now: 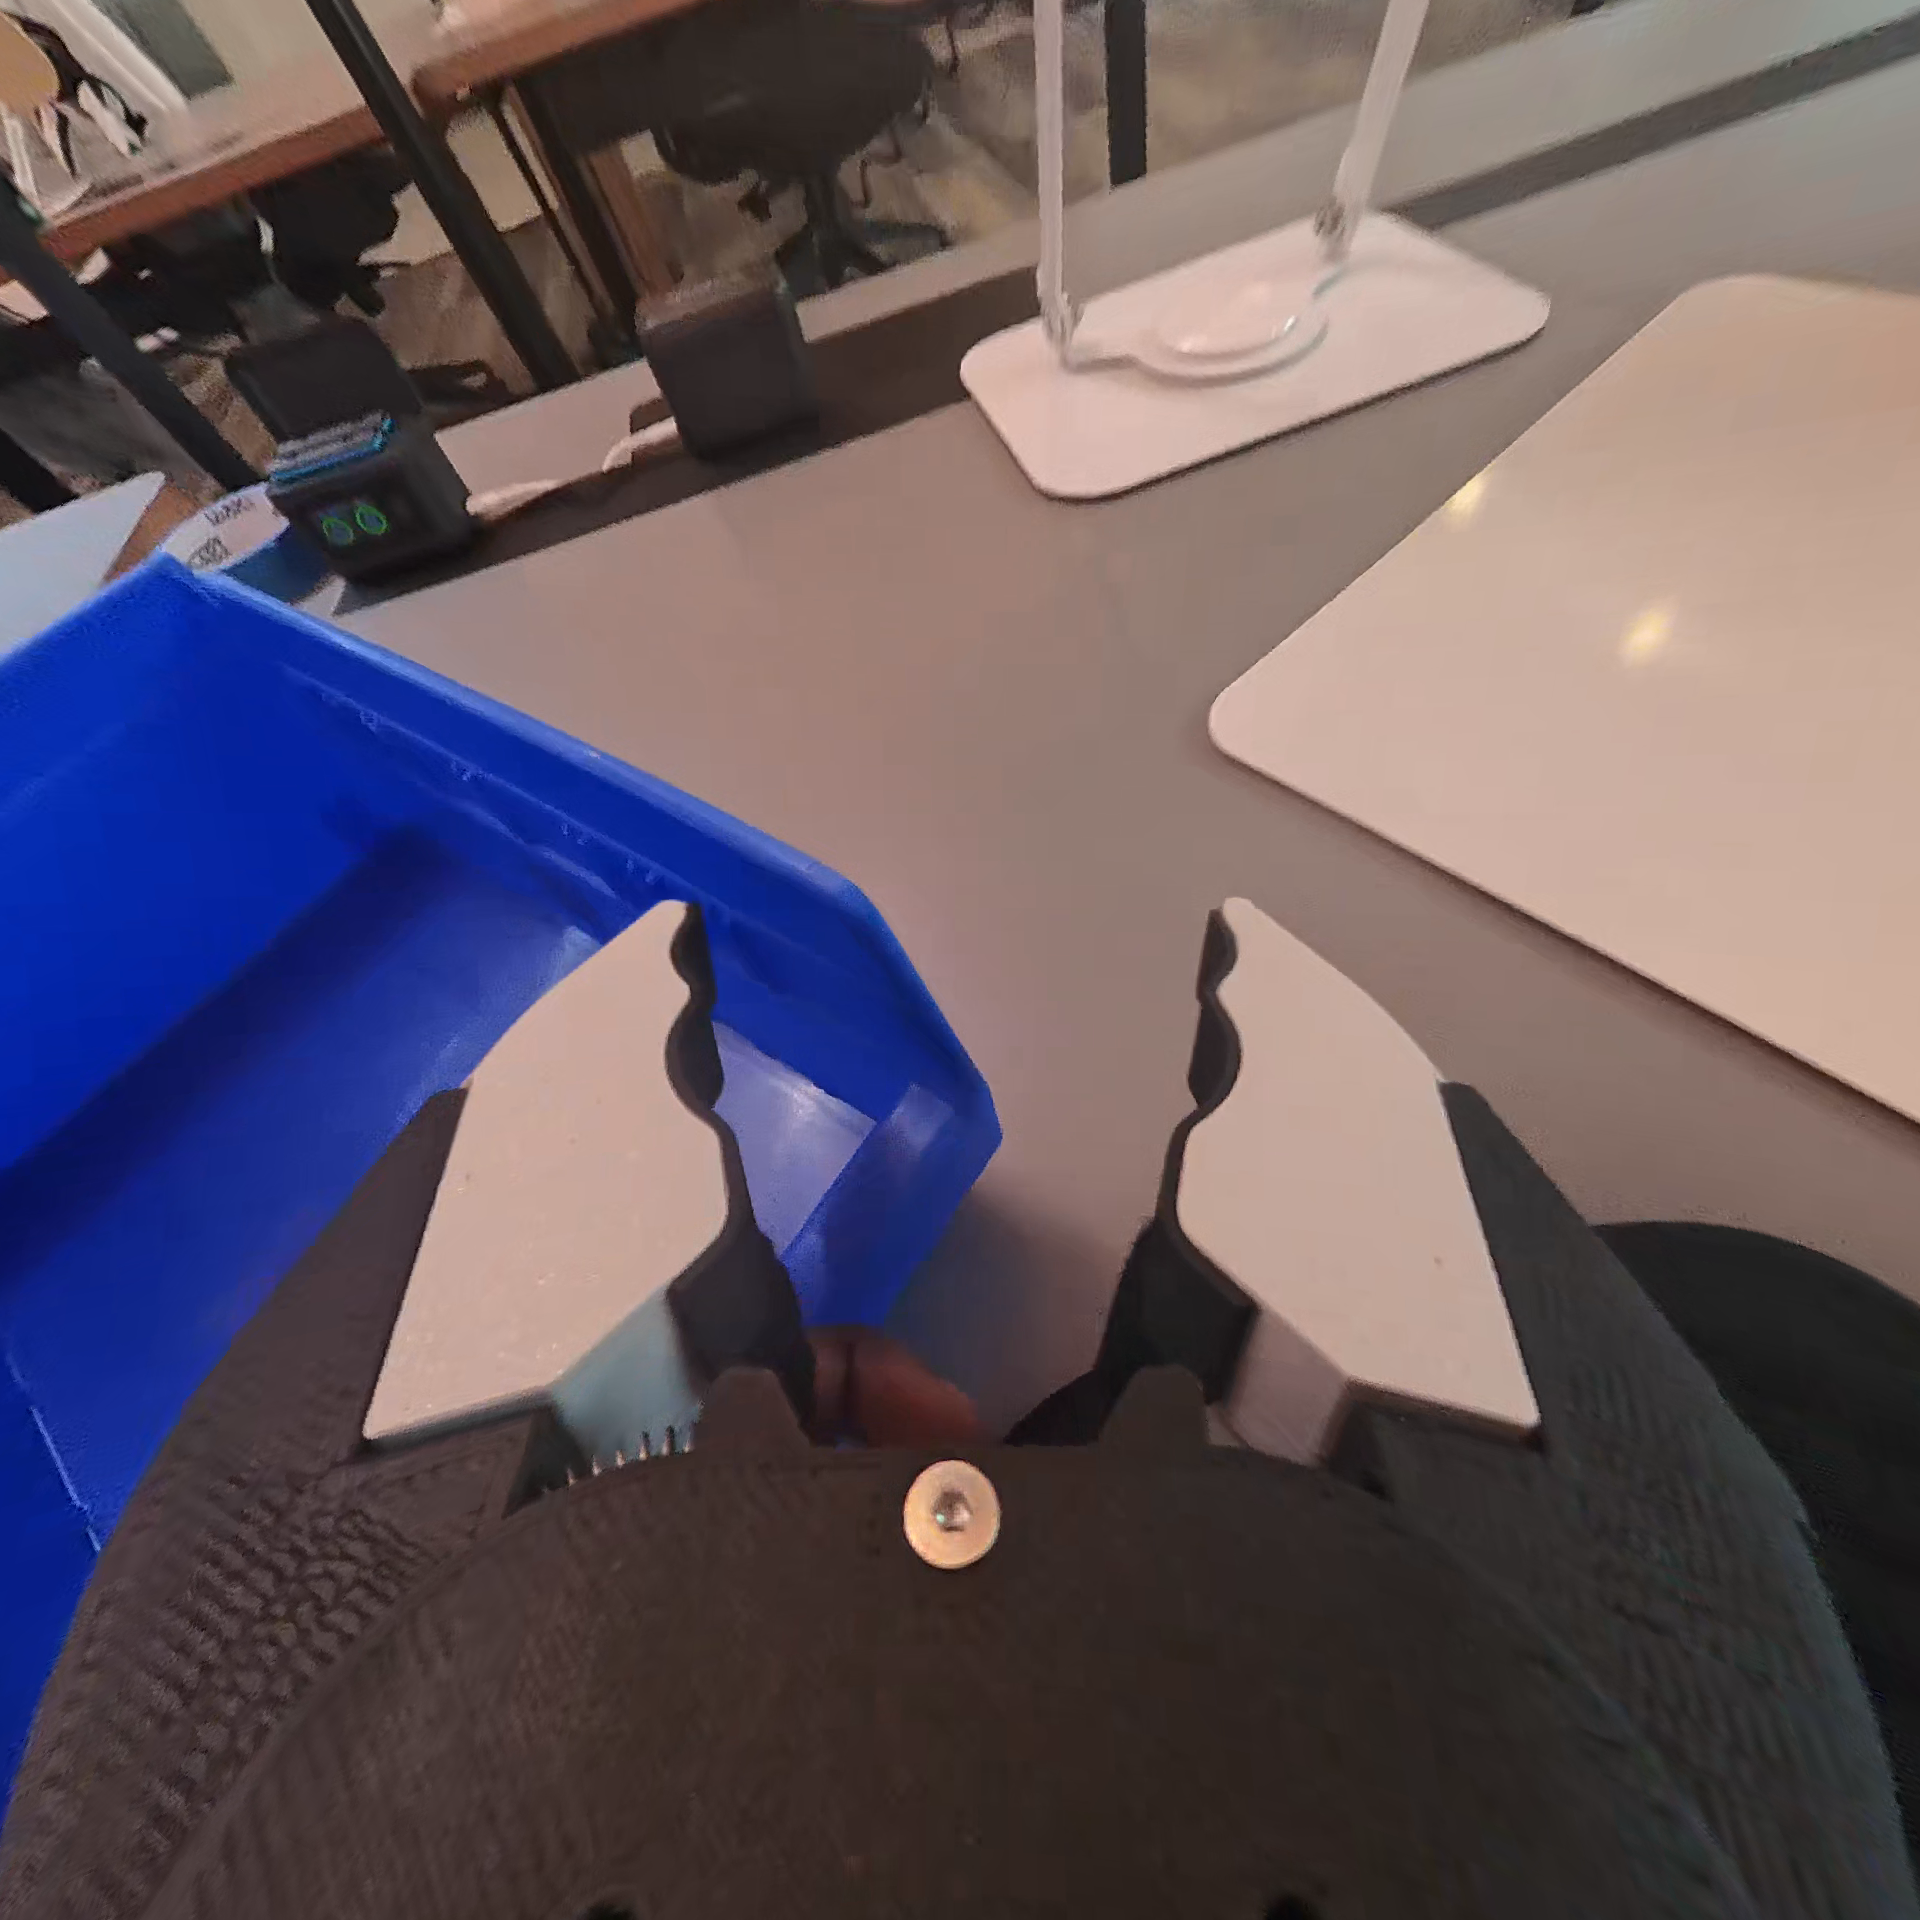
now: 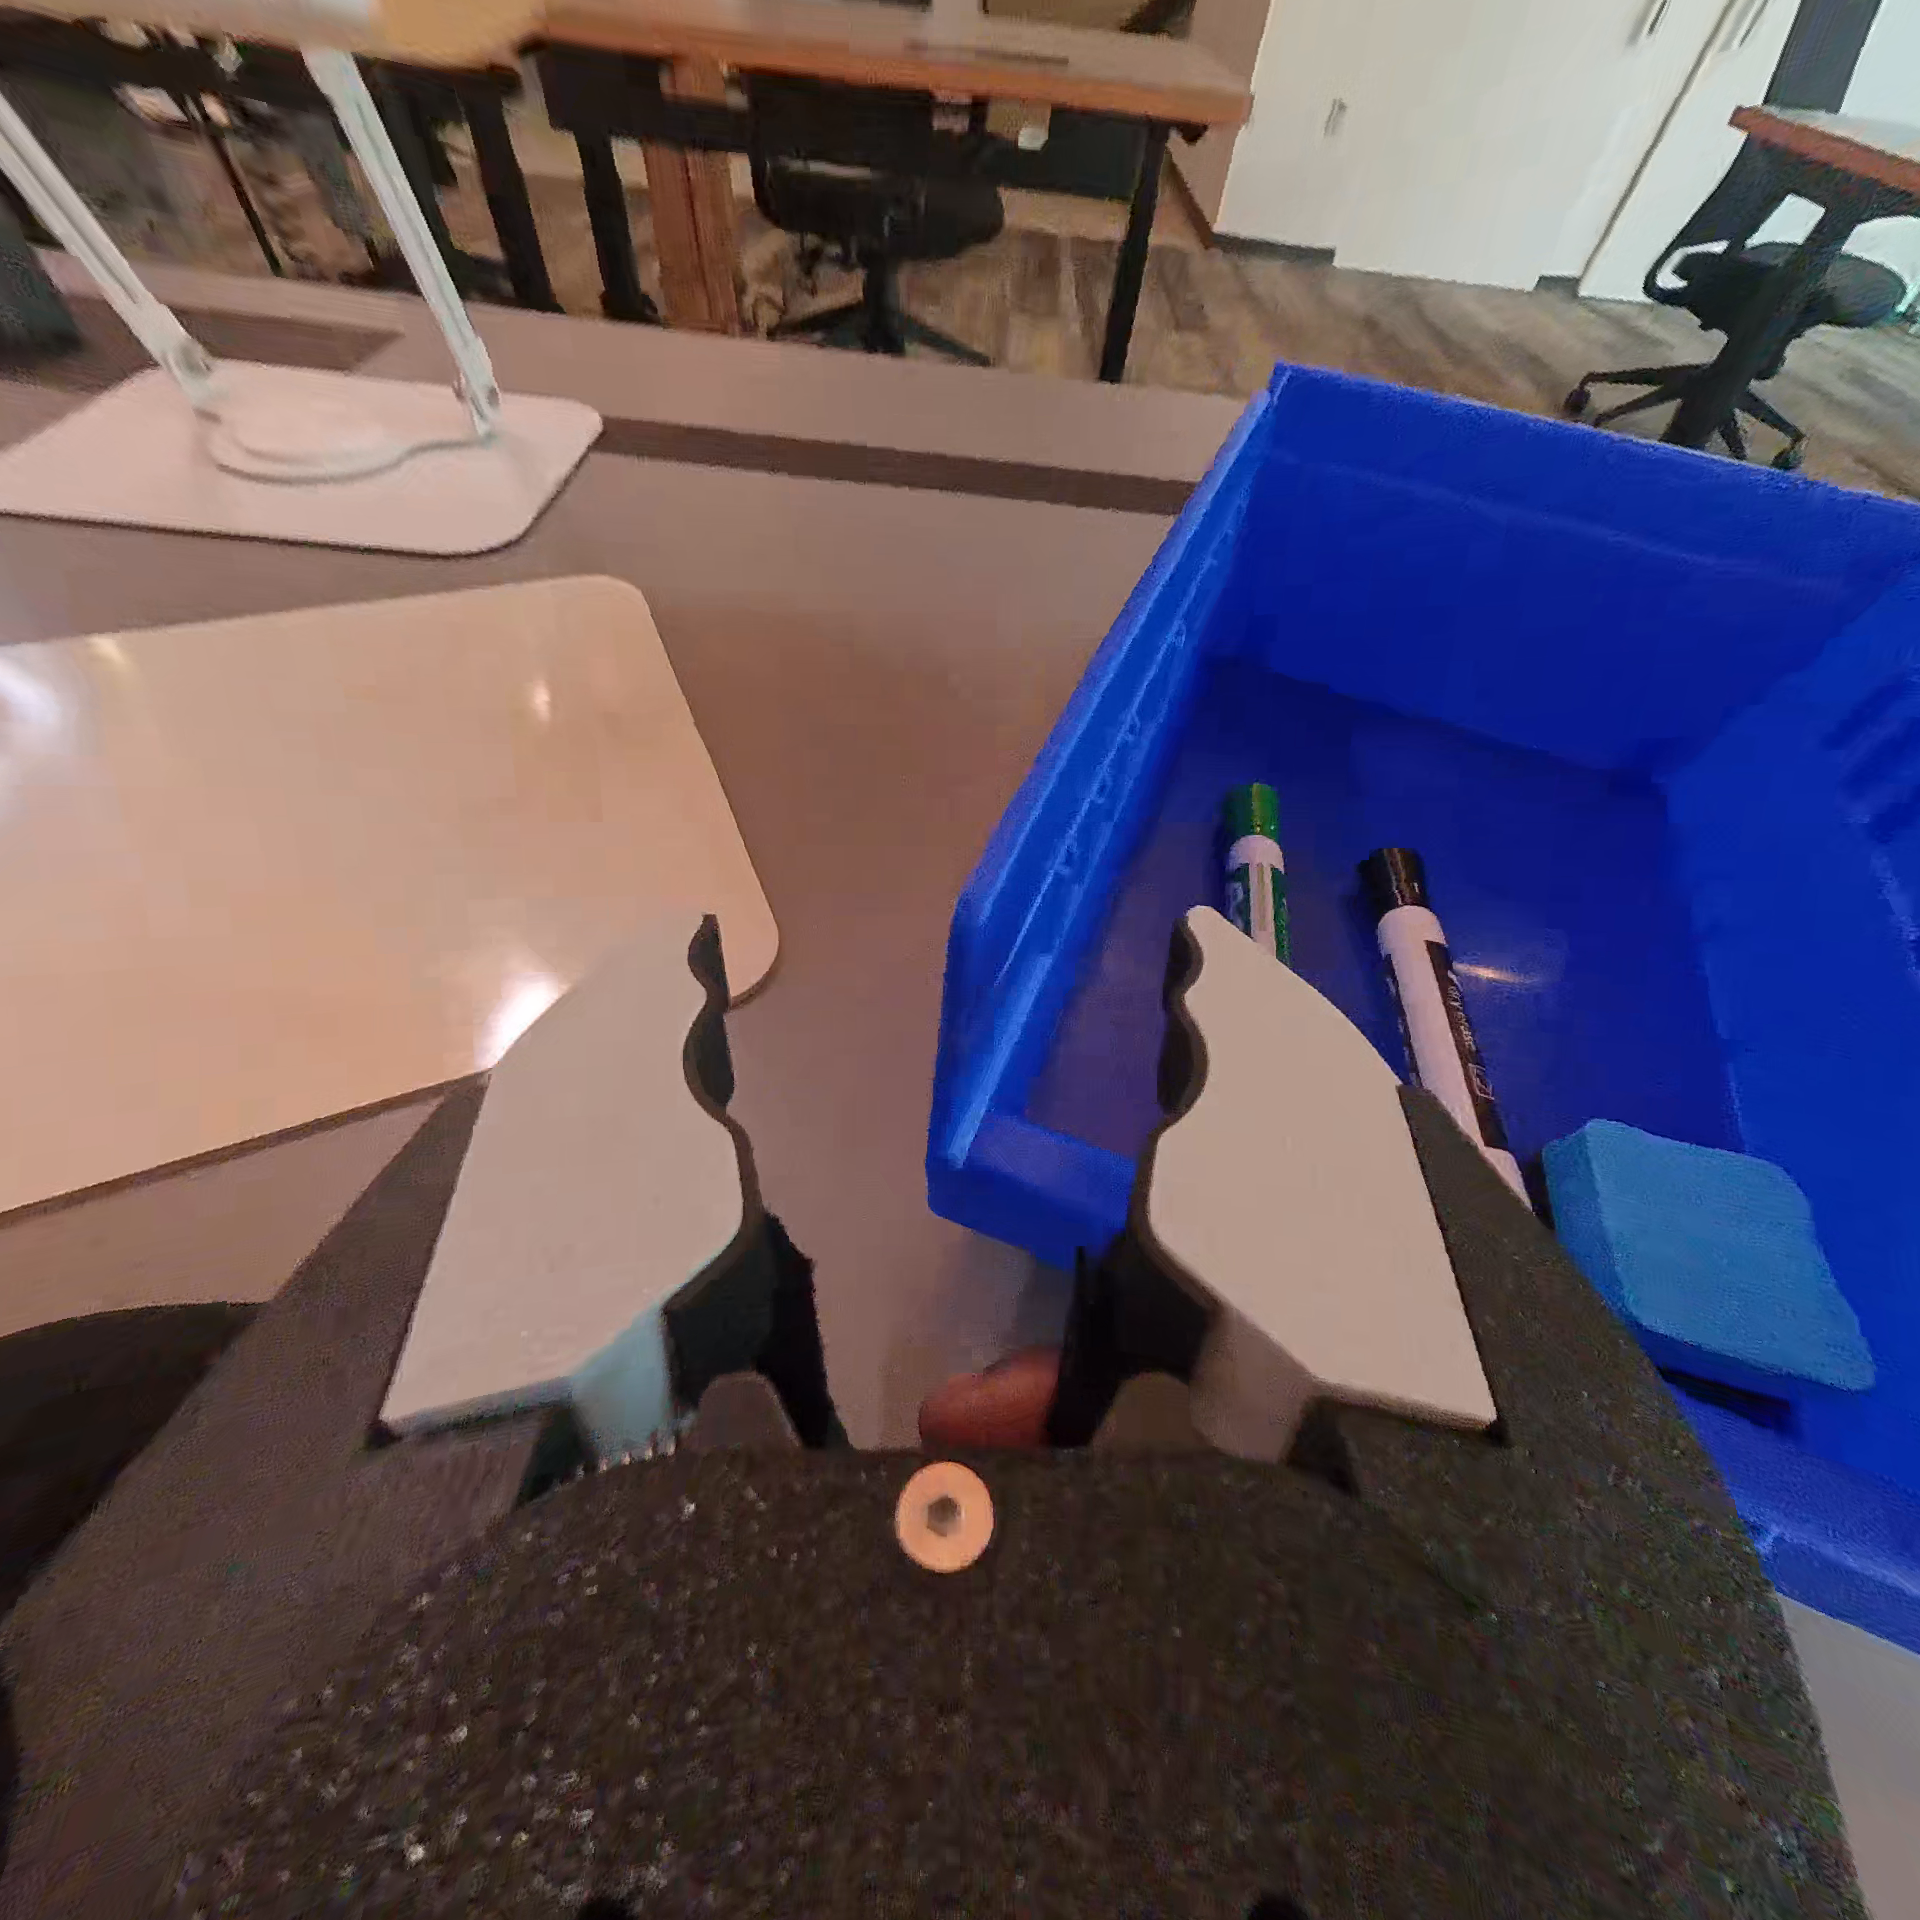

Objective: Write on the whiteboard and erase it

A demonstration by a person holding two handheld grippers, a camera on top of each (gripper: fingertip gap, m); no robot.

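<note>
A blank whiteboard (image 2: 312, 852) lies flat on the grey table; it also shows at the right in the left wrist view (image 1: 1621, 665). A blue bin (image 2: 1455, 644) to its right holds a green marker (image 2: 1255, 862), a black marker (image 2: 1418, 966) and a light-blue eraser (image 2: 1704, 1268). My right gripper (image 2: 945, 935) is open and empty, over the table beside the bin's left wall. My left gripper (image 1: 956, 925) is open and empty, above the corner of another blue bin (image 1: 312, 831) whose visible floor is bare.
A white stand base (image 1: 1247, 353) with clear uprights sits at the back of the table, also in the right wrist view (image 2: 312, 468). Two dark box devices (image 1: 374, 488) stand at the back left. Desks and office chairs (image 2: 873, 197) lie beyond the table.
</note>
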